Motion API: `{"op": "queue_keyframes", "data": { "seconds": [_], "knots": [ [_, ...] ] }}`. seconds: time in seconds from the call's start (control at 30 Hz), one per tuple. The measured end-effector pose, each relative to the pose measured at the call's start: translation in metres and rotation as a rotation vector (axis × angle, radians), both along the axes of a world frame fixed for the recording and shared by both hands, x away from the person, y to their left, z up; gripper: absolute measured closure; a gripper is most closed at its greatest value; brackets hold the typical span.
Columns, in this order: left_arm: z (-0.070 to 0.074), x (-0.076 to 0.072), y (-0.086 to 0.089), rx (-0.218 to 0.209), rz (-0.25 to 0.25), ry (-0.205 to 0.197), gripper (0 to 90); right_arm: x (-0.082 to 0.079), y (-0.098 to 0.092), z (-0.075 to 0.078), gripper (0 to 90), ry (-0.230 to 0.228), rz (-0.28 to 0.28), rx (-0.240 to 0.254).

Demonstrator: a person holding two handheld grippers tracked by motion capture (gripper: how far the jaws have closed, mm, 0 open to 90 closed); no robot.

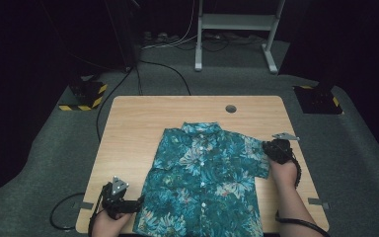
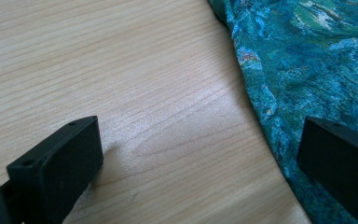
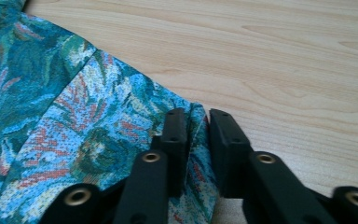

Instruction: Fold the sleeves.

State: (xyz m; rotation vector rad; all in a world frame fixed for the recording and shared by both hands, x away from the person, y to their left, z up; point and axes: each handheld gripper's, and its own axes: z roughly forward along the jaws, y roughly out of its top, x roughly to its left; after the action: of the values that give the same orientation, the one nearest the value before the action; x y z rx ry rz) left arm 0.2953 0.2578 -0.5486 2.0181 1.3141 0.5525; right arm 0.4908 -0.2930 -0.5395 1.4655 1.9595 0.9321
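Observation:
A teal floral short-sleeved shirt (image 1: pixel 202 182) lies flat, buttoned side up, on the wooden table (image 1: pixel 143 123). My right gripper (image 1: pixel 267 147) sits at the shirt's right sleeve. In the right gripper view its jaws (image 3: pixel 198 116) are shut on a pinched fold of the sleeve edge (image 3: pixel 74 116). My left gripper (image 1: pixel 137 202) rests low at the shirt's lower left side. In the left gripper view it (image 2: pixel 200 135) stands wide open: one jaw over bare wood (image 2: pixel 121 70), the other over the shirt's side edge (image 2: pixel 317 60), with nothing pressed.
A round cable hole (image 1: pixel 231 108) sits near the table's far edge. Beyond the table stand a white metal frame (image 1: pixel 237 22), floor cables, and yellow-and-black striped bases (image 1: pixel 84 96) (image 1: pixel 321 98) at both sides. Bare wood lies left of and beyond the shirt.

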Motion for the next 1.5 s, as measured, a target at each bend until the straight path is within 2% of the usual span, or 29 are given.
{"op": "queue_keyframes", "data": {
  "seconds": [0.1, 0.27, 0.33, 0.37, 0.4, 0.43, 0.57, 0.7, 1.13, 1.5],
  "knots": [
    [0.000, 0.000, 0.000, -0.001, 0.001, -0.001, 0.4, -0.001, 0.001, 0.000, 87.2, 0.001, 0.005, 0.002],
    [0.000, 0.000, 0.000, -0.001, 0.001, -0.001, 0.5, -0.001, 0.003, 0.001, 87.7, 0.002, 0.006, 0.003],
    [0.000, 0.000, 0.000, -0.001, 0.002, -0.001, 0.4, -0.002, 0.004, 0.003, 87.7, -0.013, 0.003, -0.002],
    [0.000, 0.000, 0.000, 0.000, 0.003, 0.000, 0.4, -0.004, 0.004, 0.009, 87.7, -0.038, -0.009, 0.007],
    [0.000, 0.000, 0.000, 0.000, 0.003, 0.000, 0.4, -0.004, 0.004, 0.009, 87.7, -0.038, -0.009, 0.007],
    [0.000, 0.000, 0.000, -0.001, 0.003, -0.001, 0.4, -0.006, 0.006, 0.017, 87.6, -0.057, -0.011, 0.009],
    [0.000, 0.000, 0.000, -0.001, 0.003, -0.001, 0.5, -0.010, 0.011, 0.029, 87.5, -0.092, -0.008, -0.003],
    [0.000, 0.000, 0.000, -0.001, 0.003, 0.000, 0.5, -0.013, 0.018, 0.038, 87.2, -0.098, -0.002, -0.032],
    [0.000, 0.000, 0.000, -0.001, 0.002, -0.001, 0.5, -0.026, 0.037, 0.052, 87.1, -0.119, 0.036, -0.007],
    [0.000, 0.000, 0.000, -0.002, 0.000, 0.000, 0.5, -0.029, 0.063, 0.065, 86.9, -0.137, 0.094, -0.004]
  ]
}}
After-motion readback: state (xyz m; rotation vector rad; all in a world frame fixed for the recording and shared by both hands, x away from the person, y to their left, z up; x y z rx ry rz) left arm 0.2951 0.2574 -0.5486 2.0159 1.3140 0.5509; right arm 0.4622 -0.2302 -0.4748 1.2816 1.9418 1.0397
